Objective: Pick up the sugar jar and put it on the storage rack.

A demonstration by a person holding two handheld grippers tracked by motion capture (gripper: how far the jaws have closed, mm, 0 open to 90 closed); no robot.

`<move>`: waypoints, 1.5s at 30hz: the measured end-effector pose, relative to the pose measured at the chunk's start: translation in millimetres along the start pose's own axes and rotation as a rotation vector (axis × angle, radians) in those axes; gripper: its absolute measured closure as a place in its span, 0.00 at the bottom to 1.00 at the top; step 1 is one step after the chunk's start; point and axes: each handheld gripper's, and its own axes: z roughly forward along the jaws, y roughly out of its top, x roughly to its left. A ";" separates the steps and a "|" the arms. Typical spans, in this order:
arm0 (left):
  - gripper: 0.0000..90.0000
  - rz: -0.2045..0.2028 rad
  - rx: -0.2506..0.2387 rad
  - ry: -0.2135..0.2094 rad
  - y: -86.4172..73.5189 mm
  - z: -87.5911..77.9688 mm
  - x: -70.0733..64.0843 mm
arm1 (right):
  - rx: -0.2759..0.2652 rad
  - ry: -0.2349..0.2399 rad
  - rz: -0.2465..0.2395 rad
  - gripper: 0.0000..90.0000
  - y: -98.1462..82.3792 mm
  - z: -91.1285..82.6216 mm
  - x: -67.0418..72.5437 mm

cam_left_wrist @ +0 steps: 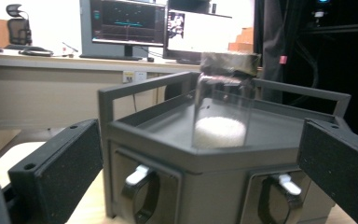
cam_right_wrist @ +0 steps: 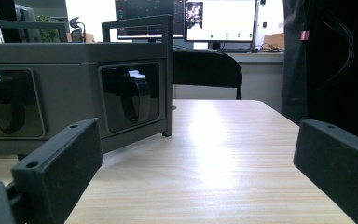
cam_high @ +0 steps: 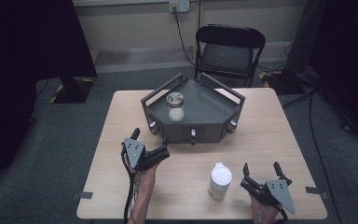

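A dark grey angular box (cam_high: 205, 122) with a railed top stands at the table's back centre. On its top stands a clear jar (cam_high: 175, 106) with a metal lid and white contents; the left gripper view looks at that jar (cam_left_wrist: 220, 116) over the box's front (cam_left_wrist: 191, 172). A white lidded bottle (cam_high: 220, 180) stands on the table near the front right. My left gripper (cam_high: 150, 138) is open just in front of the box's left corner, holding nothing. My right gripper (cam_high: 261, 166) is open beside the white bottle, to its right, also holding nothing.
The box's front faces carry black ring latches with white tabs (cam_right_wrist: 135, 95). A black folding chair (cam_high: 228, 51) stands behind the table (cam_high: 261, 135). Cables run over the floor at the right. Monitors (cam_left_wrist: 126, 23) stand on a desk beyond.
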 end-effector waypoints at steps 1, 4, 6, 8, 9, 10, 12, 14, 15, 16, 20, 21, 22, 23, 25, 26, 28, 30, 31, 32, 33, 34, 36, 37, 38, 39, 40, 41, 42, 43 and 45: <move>0.00 -0.005 -0.003 0.008 -2.3 -2.6 0.7 | 0.000 0.000 0.000 0.00 -0.1 0.0 0.0; 0.00 -0.021 0.001 0.021 -7.0 -10.4 3.9 | 0.000 0.000 0.000 0.00 0.0 0.1 0.0; 0.00 -0.025 0.002 0.023 -10.3 -15.5 5.8 | 0.000 0.000 -0.001 0.00 0.0 0.1 0.0; 0.00 -0.030 0.007 0.022 -13.5 -20.3 7.3 | 0.000 0.000 0.000 0.00 0.0 0.1 0.1; 0.00 -0.026 0.003 0.026 -16.1 -22.8 7.1 | 0.000 -0.001 0.000 0.00 0.0 0.0 0.3; 0.00 -0.018 0.004 0.035 -17.9 -25.3 5.9 | 0.000 -0.002 0.000 0.00 0.0 0.0 0.4; 0.00 -0.003 0.003 0.039 -21.5 -29.7 5.5 | 0.000 -0.003 -0.001 0.00 0.0 0.1 0.5; 0.00 -0.009 0.002 0.046 -24.3 -33.2 5.0 | 0.000 -0.003 -0.001 0.00 0.0 0.1 0.6; 0.00 -0.014 0.004 0.046 -25.3 -34.9 5.4 | 0.000 -0.003 -0.001 0.00 0.1 0.1 0.6; 0.00 -0.018 0.004 0.048 -26.9 -36.8 5.3 | 0.000 -0.003 -0.001 0.00 0.1 0.1 0.7; 0.00 -0.019 0.001 0.058 -35.4 -45.3 4.3 | 0.000 -0.004 0.000 0.00 0.0 0.1 0.7; 0.00 -0.016 0.000 0.063 -37.5 -47.2 3.4 | 0.000 -0.004 -0.001 0.00 0.0 0.1 0.7; 0.00 -0.015 -0.004 0.067 -40.4 -49.2 2.5 | 0.000 -0.005 -0.001 0.00 0.1 0.1 0.8; 0.00 -0.011 -0.009 0.078 -44.0 -51.1 -0.3 | 0.000 -0.005 -0.001 0.00 0.1 0.1 0.9; 0.00 0.029 -0.009 0.086 -51.8 -53.7 -5.6 | 0.000 -0.006 -0.001 0.00 0.1 0.1 1.1; 0.00 0.044 -0.008 0.091 -55.4 -54.8 -8.4 | 0.000 -0.006 -0.001 0.00 0.1 0.1 1.2; 0.00 0.048 -0.010 0.091 -62.1 -57.1 -10.8 | 0.000 -0.006 0.000 0.00 0.0 0.1 1.1; 0.00 0.041 -0.005 0.090 -66.5 -58.8 -11.6 | 0.000 -0.006 0.000 0.00 0.0 0.1 1.2; 0.00 0.043 -0.004 0.088 -68.2 -59.7 -11.5 | 0.000 -0.006 0.000 0.00 0.0 0.1 1.2; 0.00 0.050 -0.002 0.089 -69.7 -60.6 -11.8 | 0.000 -0.006 0.000 0.00 0.0 0.1 1.2; 0.00 0.053 -0.002 0.090 -71.1 -61.3 -12.1 | 0.000 -0.006 -0.001 0.00 0.1 0.1 1.2; 0.00 0.052 -0.001 0.089 -72.2 -61.9 -12.0 | 0.000 -0.006 -0.001 0.00 0.0 0.1 1.2; 0.00 0.058 0.001 0.088 -74.2 -62.0 -13.0 | 0.000 -0.006 0.000 0.00 0.0 0.1 1.2; 0.00 0.068 0.001 0.086 -75.1 -61.8 -13.5 | 0.000 -0.007 -0.001 0.00 0.1 0.1 1.2; 0.00 0.077 -0.002 0.089 -76.5 -61.6 -14.9 | 0.000 -0.008 -0.001 0.00 0.1 0.1 1.4; 0.00 0.077 -0.001 0.088 -77.2 -61.6 -15.1 | 0.000 -0.008 0.000 0.00 0.0 0.0 1.3; 0.00 0.070 -0.001 0.085 -77.7 -61.6 -14.7 | 0.000 -0.008 -0.001 0.00 0.0 0.0 1.3; 0.00 0.073 -0.002 0.085 -78.5 -61.3 -15.0 | 0.000 -0.008 -0.001 0.00 0.0 0.1 1.4; 0.00 0.080 0.000 0.086 -79.0 -61.2 -15.4 | 0.000 -0.008 0.000 0.00 0.0 0.1 1.4; 0.00 0.086 -0.001 0.085 -79.9 -61.4 -15.5 | 0.000 -0.008 -0.001 0.00 0.0 0.1 1.5; 0.00 0.090 0.002 0.085 -81.6 -61.5 -15.2 | 0.000 -0.008 -0.001 0.00 0.0 0.1 1.4</move>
